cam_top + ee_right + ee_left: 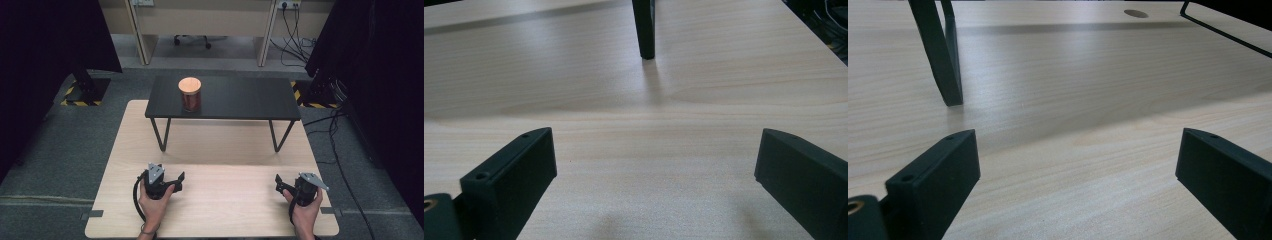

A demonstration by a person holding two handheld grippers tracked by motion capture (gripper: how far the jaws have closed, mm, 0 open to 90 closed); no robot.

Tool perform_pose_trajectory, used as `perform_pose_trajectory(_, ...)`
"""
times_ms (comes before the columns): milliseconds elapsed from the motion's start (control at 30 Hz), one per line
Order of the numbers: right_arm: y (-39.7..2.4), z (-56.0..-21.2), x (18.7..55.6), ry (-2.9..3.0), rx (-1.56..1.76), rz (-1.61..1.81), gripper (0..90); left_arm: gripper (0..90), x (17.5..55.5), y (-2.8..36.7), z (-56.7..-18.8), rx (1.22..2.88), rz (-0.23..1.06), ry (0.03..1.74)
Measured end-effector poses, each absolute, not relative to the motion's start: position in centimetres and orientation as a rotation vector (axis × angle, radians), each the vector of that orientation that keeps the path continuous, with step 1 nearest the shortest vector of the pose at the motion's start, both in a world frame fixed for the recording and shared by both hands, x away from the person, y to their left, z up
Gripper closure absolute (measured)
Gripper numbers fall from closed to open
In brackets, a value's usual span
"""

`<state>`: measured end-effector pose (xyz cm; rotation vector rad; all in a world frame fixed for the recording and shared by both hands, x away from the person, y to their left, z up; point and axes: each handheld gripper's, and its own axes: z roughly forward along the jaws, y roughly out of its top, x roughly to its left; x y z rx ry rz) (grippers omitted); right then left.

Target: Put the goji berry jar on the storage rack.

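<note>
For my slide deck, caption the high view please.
Both grippers, left and right, rest open; jar waits on black shelf.

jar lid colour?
Light orange-tan, like cork or wood; the jar below it looks reddish-brown. Shows best in the high view.

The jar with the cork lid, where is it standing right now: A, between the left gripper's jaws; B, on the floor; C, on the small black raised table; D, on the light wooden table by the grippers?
C: in the high view the jar stands upright on the black raised table, far from both grippers.
</note>
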<state>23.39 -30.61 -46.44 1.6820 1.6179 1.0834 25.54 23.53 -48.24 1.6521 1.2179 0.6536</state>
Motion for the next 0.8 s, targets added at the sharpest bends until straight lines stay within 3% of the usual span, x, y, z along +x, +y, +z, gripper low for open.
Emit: perform_pose_trajectory(800,-30.69,-46.41,23.45,1.615,1.693,1.087,3.3,3.2,25.53,23.51,-48.25,1.653,0.653,1.216)
